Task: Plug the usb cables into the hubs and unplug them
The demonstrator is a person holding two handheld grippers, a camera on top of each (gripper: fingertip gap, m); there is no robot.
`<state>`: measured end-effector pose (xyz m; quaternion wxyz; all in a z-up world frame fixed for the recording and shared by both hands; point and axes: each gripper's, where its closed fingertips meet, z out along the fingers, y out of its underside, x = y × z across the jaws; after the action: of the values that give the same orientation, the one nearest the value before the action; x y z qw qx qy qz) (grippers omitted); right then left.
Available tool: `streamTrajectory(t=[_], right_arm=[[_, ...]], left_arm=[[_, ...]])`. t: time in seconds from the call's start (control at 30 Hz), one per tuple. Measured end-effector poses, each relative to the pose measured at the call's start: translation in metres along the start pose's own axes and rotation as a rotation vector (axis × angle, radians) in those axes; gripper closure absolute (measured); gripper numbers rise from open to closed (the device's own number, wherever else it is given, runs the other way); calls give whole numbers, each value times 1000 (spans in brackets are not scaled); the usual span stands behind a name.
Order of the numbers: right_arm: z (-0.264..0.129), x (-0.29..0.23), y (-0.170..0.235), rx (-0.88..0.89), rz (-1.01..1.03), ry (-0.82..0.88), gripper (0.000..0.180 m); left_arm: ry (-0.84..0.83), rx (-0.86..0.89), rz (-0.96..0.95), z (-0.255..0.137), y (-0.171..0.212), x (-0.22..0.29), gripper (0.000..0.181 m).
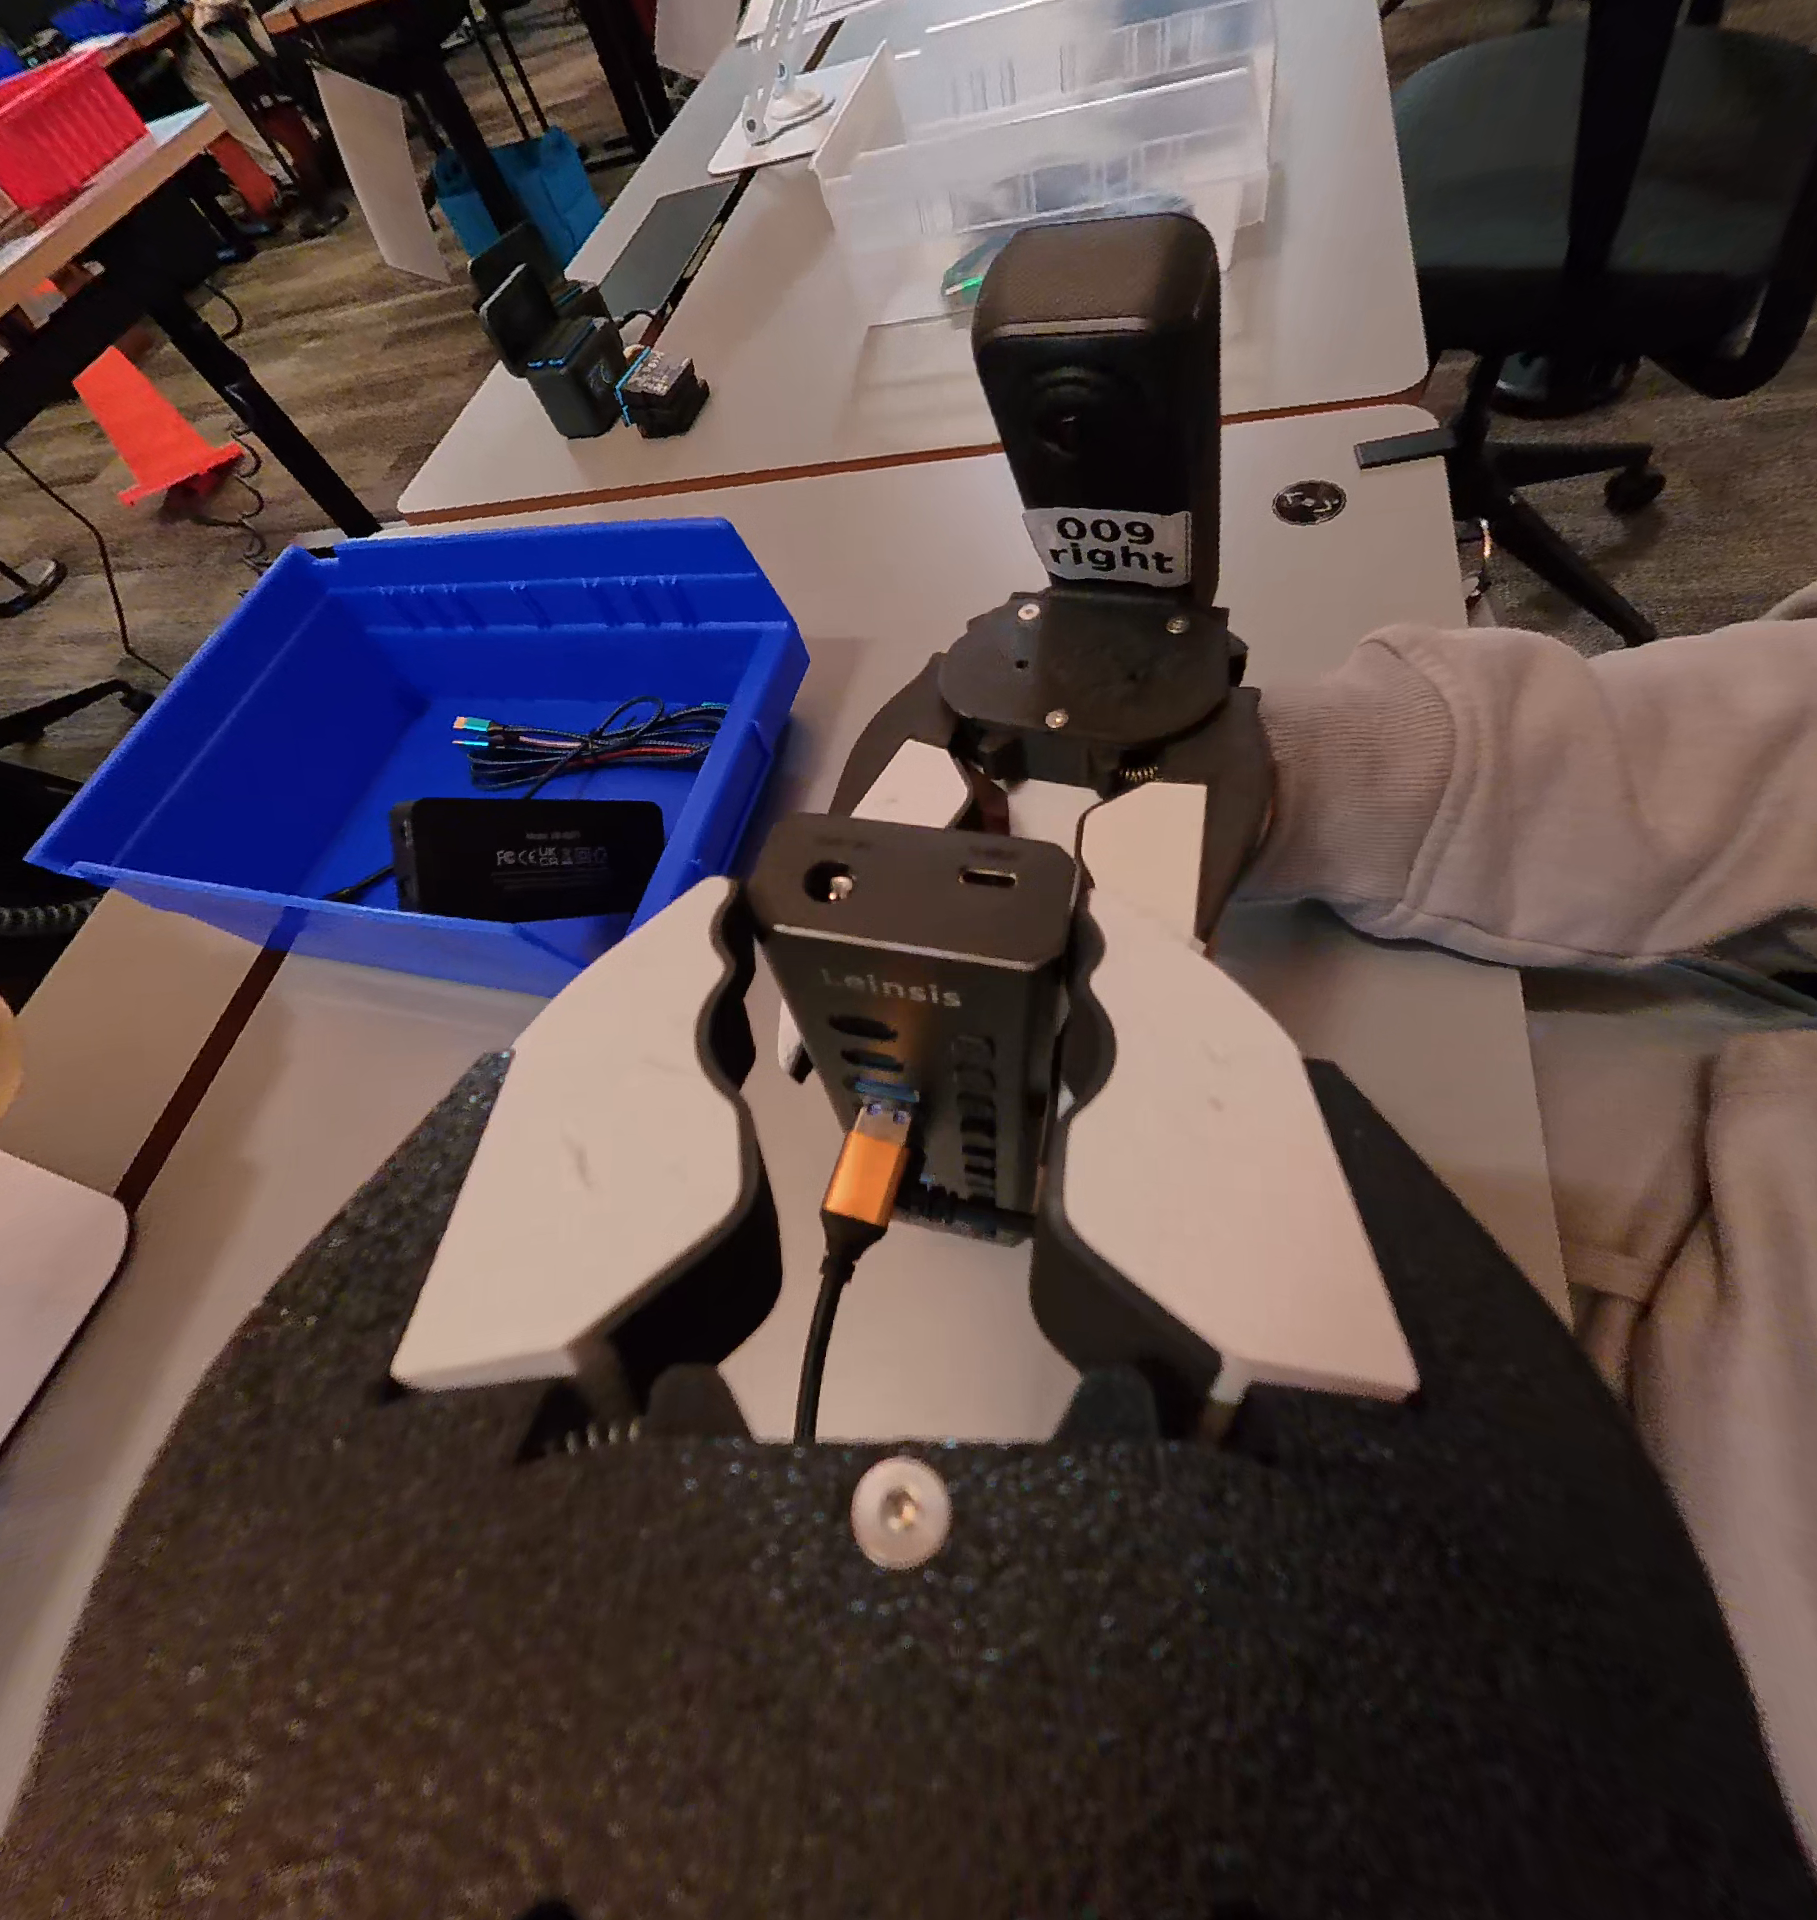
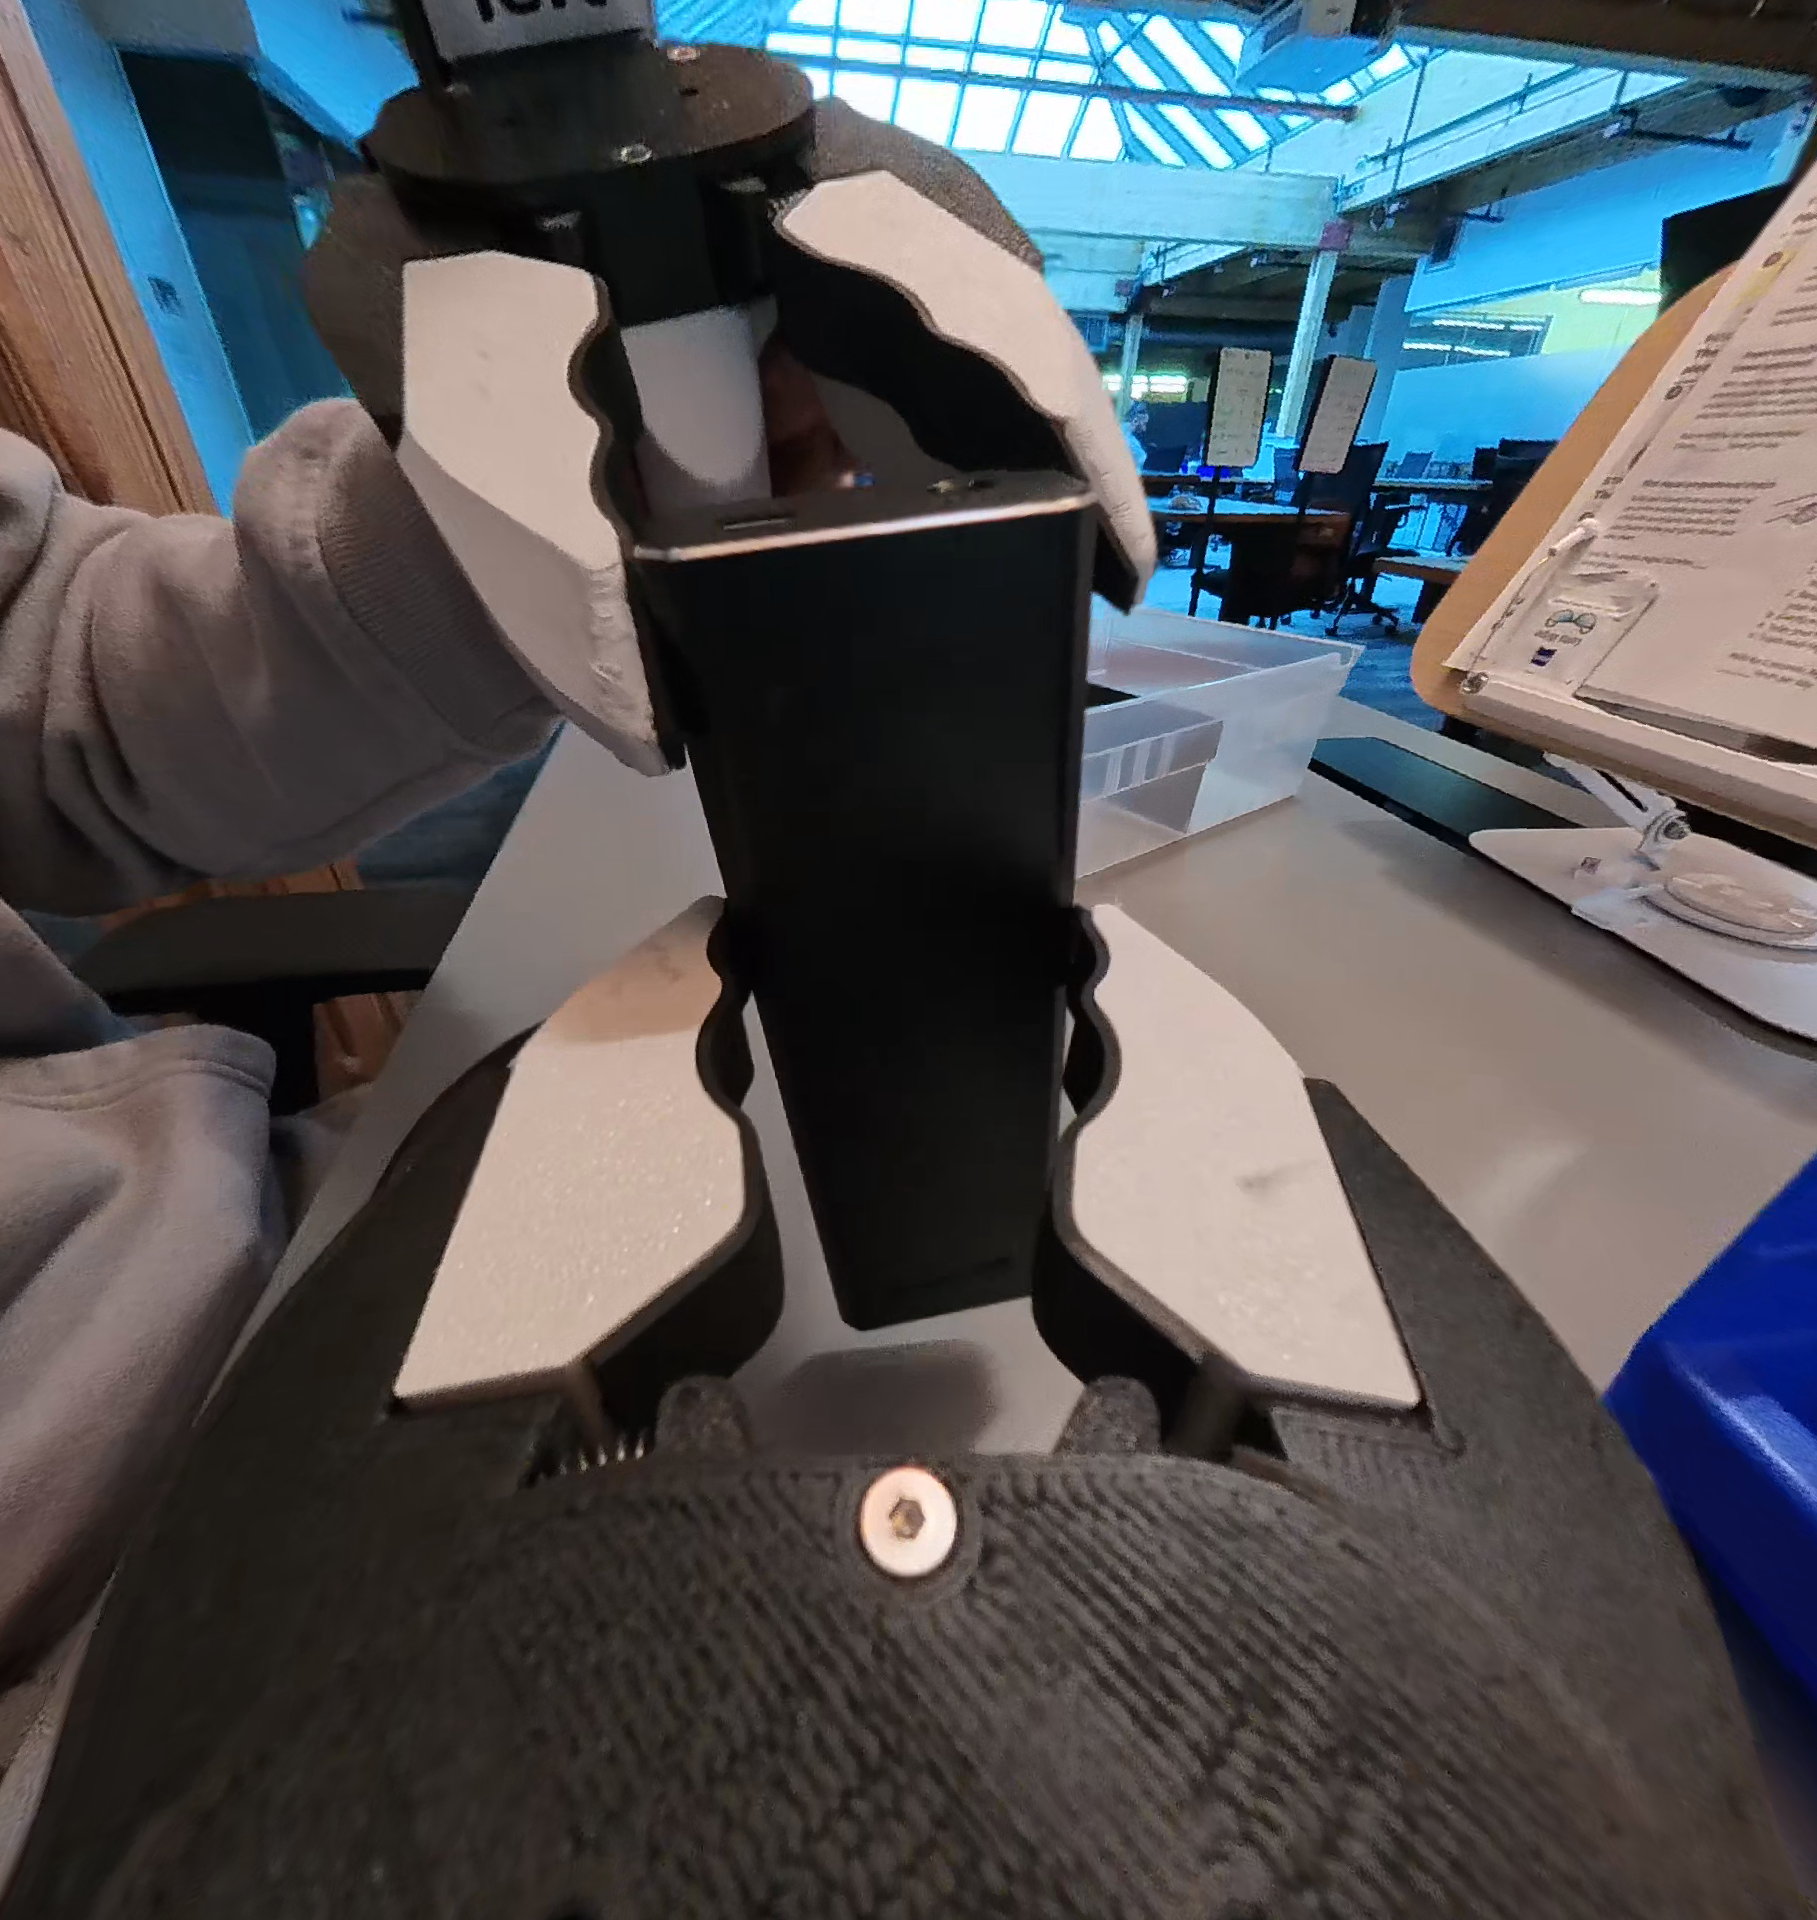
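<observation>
Left hand-held gripper [image 1: 899, 1049] clamped on hub [image 1: 909, 1029] | orange plug [image 1: 864, 1169] seated at 6 o'clock | right hand-held gripper [image 2: 899, 1013] clamped on hub's far end above counter [image 1: 312, 1049] | advice: steady hub, pull plug straight

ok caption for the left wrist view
Both grippers, left and right, clamp a black hub with an orange plug inserted.

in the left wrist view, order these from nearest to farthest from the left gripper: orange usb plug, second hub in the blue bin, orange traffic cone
1. orange usb plug: between the left gripper fingers, seated in the held hub.
2. second hub: ahead left, lying in the blue bin.
3. orange traffic cone: far left, on the floor beyond the table.
</observation>
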<state>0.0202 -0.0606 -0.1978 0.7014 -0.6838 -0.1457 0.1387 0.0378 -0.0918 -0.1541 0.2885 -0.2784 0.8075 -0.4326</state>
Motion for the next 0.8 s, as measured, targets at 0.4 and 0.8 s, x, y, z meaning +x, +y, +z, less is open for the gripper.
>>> streamTrajectory(t=[0.4,0.8], right_arm=[[-13,3,-9,56,1,-9,120],[-13,-4,-15,104,29,-67,120]], left_arm=[[1,-3,-10,-21,10,-1,132],[44,-39,-165,-19,54,-4,171]])
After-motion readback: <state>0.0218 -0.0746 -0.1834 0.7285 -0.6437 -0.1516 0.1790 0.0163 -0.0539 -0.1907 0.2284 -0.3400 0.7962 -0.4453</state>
